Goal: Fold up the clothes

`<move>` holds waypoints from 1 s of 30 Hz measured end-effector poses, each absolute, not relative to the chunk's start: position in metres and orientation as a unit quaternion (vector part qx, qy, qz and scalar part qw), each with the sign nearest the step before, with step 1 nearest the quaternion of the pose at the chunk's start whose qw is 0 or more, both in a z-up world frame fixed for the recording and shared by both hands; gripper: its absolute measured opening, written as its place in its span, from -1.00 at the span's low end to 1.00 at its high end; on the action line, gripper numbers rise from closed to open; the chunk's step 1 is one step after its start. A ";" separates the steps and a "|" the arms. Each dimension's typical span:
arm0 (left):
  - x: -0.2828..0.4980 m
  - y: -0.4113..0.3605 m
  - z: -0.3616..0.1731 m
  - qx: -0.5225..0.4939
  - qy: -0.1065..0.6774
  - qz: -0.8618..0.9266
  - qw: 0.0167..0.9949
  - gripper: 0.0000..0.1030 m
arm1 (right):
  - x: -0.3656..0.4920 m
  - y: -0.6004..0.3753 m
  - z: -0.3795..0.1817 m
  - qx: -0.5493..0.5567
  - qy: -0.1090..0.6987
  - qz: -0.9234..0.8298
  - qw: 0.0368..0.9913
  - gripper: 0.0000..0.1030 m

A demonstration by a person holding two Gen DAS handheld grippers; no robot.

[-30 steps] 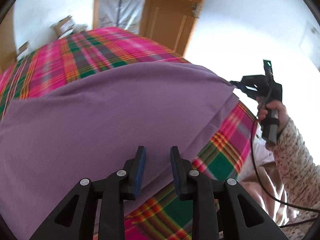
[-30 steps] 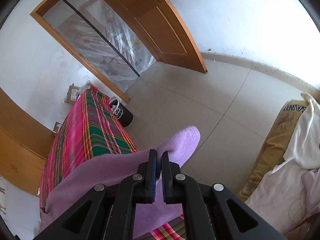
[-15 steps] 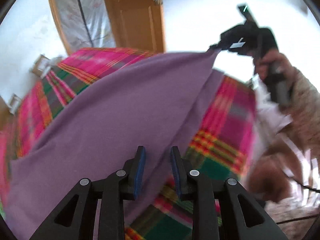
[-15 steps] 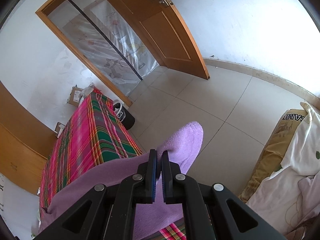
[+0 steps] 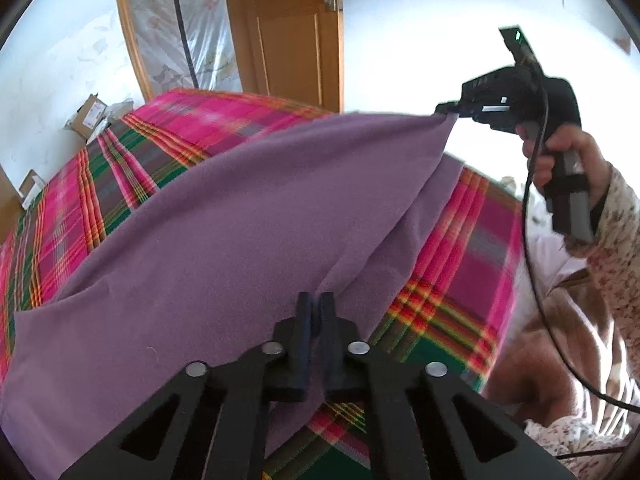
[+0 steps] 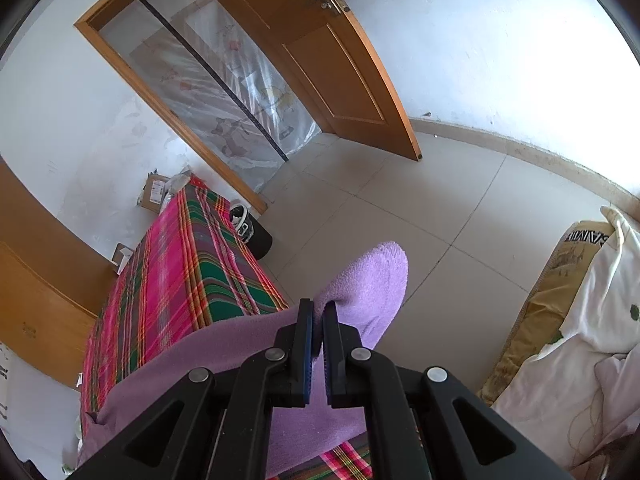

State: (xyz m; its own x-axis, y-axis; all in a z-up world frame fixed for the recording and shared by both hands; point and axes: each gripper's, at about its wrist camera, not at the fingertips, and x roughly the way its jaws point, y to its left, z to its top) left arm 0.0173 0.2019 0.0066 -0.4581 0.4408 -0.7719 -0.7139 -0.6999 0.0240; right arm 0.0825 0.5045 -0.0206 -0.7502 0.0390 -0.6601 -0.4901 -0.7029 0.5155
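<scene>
A purple fleece cloth (image 5: pixel 224 232) lies spread over a table with a pink and green plaid cover (image 5: pixel 472 264). My left gripper (image 5: pixel 317 300) is shut on the cloth's near edge. In the left wrist view, the right gripper (image 5: pixel 446 111) is held by a hand (image 5: pixel 568 160) up at the right and pinches a far corner, lifting it off the table. In the right wrist view, my right gripper (image 6: pixel 316 312) is shut on that corner of the purple cloth (image 6: pixel 360 292), whose tip sticks out past the fingers.
A wooden door (image 6: pixel 340 64) stands open beside a plastic-covered doorway (image 6: pixel 224 92). A black bin (image 6: pixel 256 232) sits on the tiled floor by the plaid table (image 6: pixel 180 268). Cardboard boxes (image 5: pixel 90 118) lie beyond the table. A pile of pale bedding (image 6: pixel 580 320) is at the right.
My left gripper has gone from open to shut on the cloth's near edge. The right gripper has lifted its corner higher, pulling the cloth taut.
</scene>
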 end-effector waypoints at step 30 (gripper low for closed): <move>0.021 0.174 0.002 -0.423 0.101 0.808 0.398 -0.95 | 0.115 0.508 -0.050 -0.374 0.346 0.842 0.177 -0.67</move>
State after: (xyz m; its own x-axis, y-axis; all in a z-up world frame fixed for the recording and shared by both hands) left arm 0.0208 0.1742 0.0015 -0.3250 0.5573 -0.7641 -0.7276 -0.6634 -0.1744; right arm 0.1155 0.5083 -0.0504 -0.6573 0.0403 -0.7526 -0.5574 -0.6980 0.4495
